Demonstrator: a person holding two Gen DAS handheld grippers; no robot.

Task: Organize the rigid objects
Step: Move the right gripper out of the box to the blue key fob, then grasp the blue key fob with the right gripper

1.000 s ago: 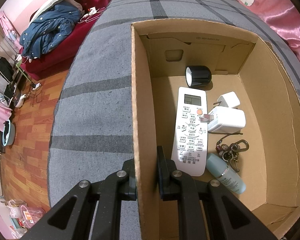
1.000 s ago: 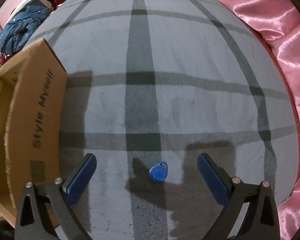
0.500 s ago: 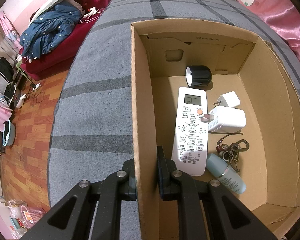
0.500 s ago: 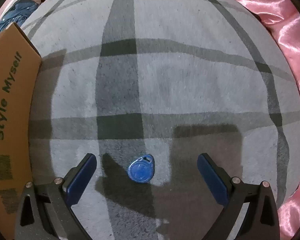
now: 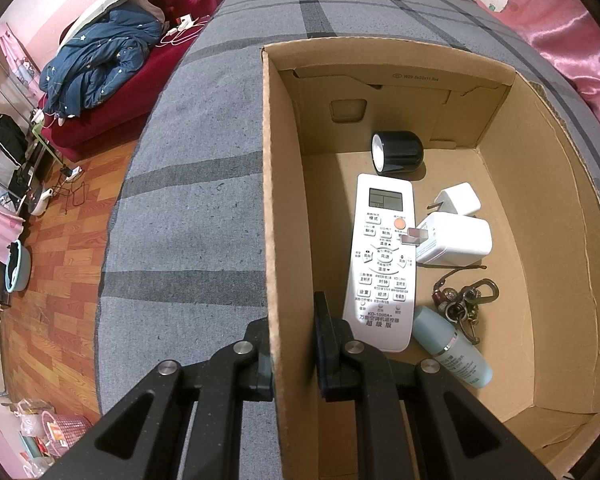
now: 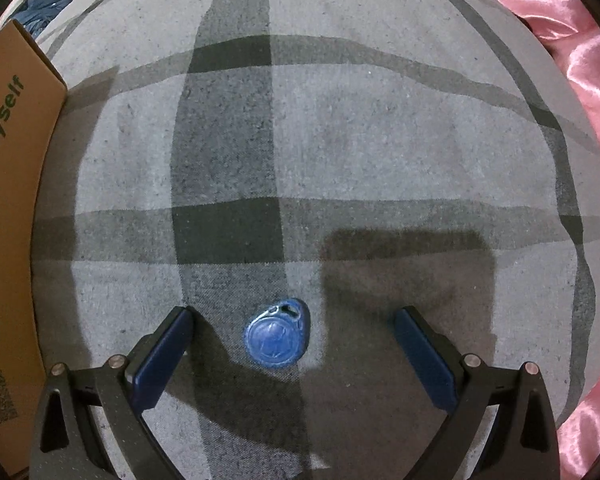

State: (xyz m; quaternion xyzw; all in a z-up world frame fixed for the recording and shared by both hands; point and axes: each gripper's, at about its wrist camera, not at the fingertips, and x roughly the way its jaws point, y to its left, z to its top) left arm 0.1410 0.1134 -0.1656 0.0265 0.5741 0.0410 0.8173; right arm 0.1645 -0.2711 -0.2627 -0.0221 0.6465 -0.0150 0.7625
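Above the blue key fob [image 6: 278,338], right gripper [image 6: 292,320] pointing down, released, left gripper [image 5: 292,344] clenched on box wall [image 5: 284,240]

You can read "KD-1000A+" on the white remote control [image 5: 382,264], "W29.5x22x11.8x4" on the cardboard box's [image 5: 396,65] inner flap, and "Myself" on its outer wall.

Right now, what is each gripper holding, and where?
Left gripper is clamped on the cardboard box's side wall near its top edge. Right gripper holds nothing; open around the blue key fob.
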